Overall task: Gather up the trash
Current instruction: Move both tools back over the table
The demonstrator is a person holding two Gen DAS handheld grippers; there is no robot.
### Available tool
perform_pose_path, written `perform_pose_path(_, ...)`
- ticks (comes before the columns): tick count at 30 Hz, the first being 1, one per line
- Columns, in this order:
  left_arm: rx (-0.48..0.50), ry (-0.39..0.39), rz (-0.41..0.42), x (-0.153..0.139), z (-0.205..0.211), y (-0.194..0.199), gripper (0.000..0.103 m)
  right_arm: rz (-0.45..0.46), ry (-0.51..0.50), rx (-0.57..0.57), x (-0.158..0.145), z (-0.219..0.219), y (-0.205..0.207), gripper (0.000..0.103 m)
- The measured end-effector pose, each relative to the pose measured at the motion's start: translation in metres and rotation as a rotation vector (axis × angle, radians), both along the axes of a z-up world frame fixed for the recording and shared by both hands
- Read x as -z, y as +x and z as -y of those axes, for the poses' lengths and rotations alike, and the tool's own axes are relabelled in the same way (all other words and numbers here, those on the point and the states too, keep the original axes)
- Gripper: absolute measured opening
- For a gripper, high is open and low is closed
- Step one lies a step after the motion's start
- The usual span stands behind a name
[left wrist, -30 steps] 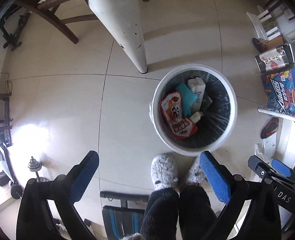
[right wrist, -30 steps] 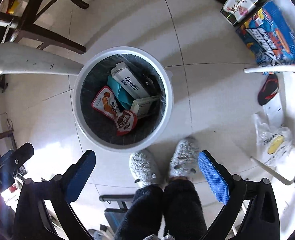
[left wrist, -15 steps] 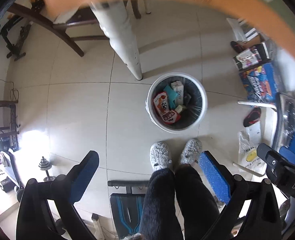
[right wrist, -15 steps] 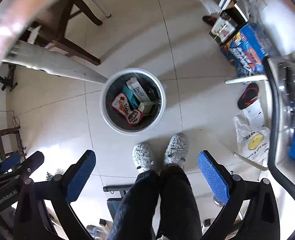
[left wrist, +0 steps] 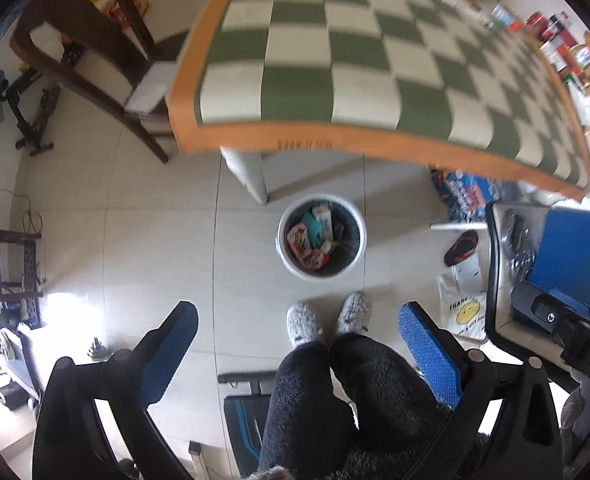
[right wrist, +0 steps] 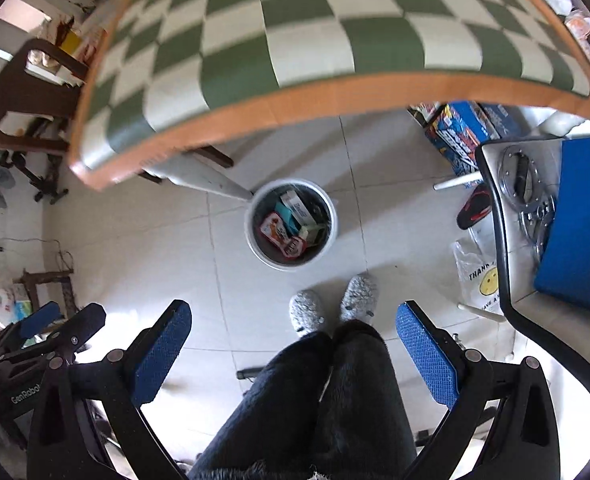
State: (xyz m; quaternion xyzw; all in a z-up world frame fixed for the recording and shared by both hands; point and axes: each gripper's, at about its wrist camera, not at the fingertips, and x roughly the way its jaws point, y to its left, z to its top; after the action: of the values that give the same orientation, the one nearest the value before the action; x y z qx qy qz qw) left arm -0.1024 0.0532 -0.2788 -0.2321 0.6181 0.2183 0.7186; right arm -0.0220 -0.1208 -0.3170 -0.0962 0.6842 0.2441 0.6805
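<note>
A white trash bin [left wrist: 359,256] with a dark liner stands on the tiled floor below the table edge; it also shows in the right wrist view [right wrist: 332,236]. It holds a red snack wrapper [left wrist: 301,242], a teal packet and a white carton [right wrist: 297,208]. My left gripper [left wrist: 297,334] is open and empty, high above the floor. My right gripper [right wrist: 293,330] is open and empty at a similar height. The right gripper's body shows at the left wrist view's right edge [left wrist: 555,320].
A green-and-white checkered table [left wrist: 335,60] with an orange border fills the top; jars and packets stand at its far right. A wooden chair [left wrist: 95,60] is at left, a blue-seated chair [right wrist: 575,220] at right. The person's legs and slippers [left wrist: 327,320] are below.
Both grippers have risen well above the bin. The bin looks much smaller now, and the checkered tabletop has come into view.
</note>
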Motion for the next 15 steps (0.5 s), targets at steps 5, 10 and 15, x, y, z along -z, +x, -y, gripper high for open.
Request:
perform_pose_path(5, 0.008, 0.065, 0.086, -0.042, -0.021, 0.041, 0.103, 0.014, 0.077, 0.053, -0.046, -0.003, 0.022, 0.103)
perform_pose_path(10, 0.010, 0.168, 0.161, -0.079, -0.047, 0.110, 0.103, 0.039, 0.155, 0.127, -0.081, -0.013, 0.080, 0.103)
perform_pose_path(15, 0.048, 0.248, 0.182, -0.096, -0.073, 0.212, 0.103, 0.064, 0.190, 0.198, -0.096, -0.026, 0.174, 0.103)
